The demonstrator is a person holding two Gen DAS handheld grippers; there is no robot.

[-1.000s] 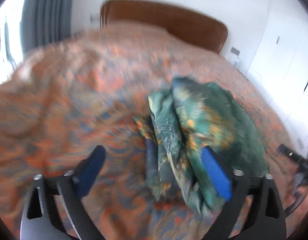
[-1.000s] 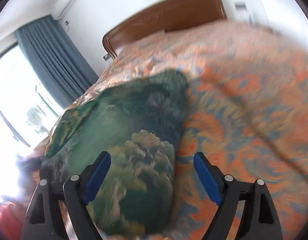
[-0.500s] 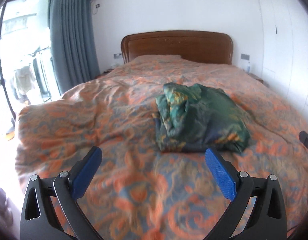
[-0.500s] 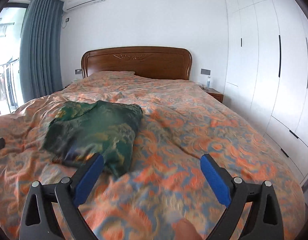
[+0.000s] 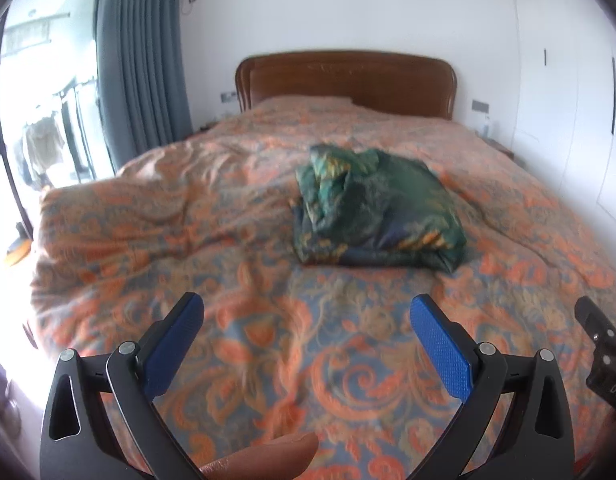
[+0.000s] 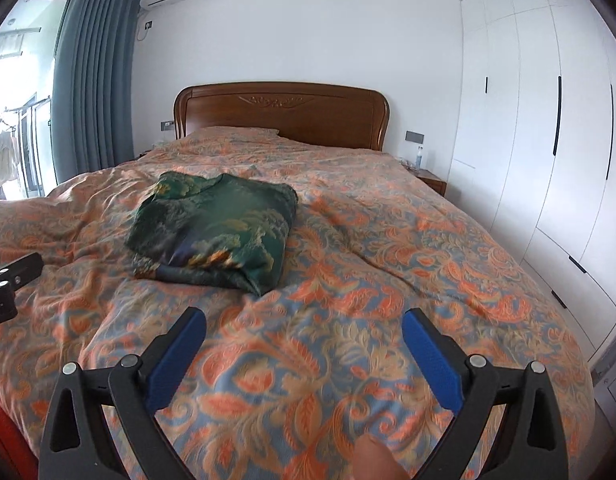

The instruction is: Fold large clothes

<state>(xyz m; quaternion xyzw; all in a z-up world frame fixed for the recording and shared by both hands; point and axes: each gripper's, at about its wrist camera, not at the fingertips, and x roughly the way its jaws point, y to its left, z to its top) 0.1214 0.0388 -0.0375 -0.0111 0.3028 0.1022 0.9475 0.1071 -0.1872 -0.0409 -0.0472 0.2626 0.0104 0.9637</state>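
A dark green patterned garment [image 5: 372,208] lies folded into a thick bundle on the orange and blue bedspread [image 5: 235,320], near the bed's middle. It also shows in the right wrist view [image 6: 215,228], left of centre. My left gripper [image 5: 308,344] is open and empty, held over the foot of the bed, well short of the bundle. My right gripper [image 6: 303,352] is open and empty, also back over the foot of the bed. Each gripper shows at the edge of the other's view.
A wooden headboard [image 6: 279,114] stands at the far end. White wardrobes [image 6: 548,140] line the right wall. A grey-blue curtain [image 5: 139,64] and a bright window are on the left. A nightstand [image 6: 430,180] sits beside the bed.
Both grippers have pulled back from the green bundle to the foot of the bed. The bundle has stayed on the bedspread.
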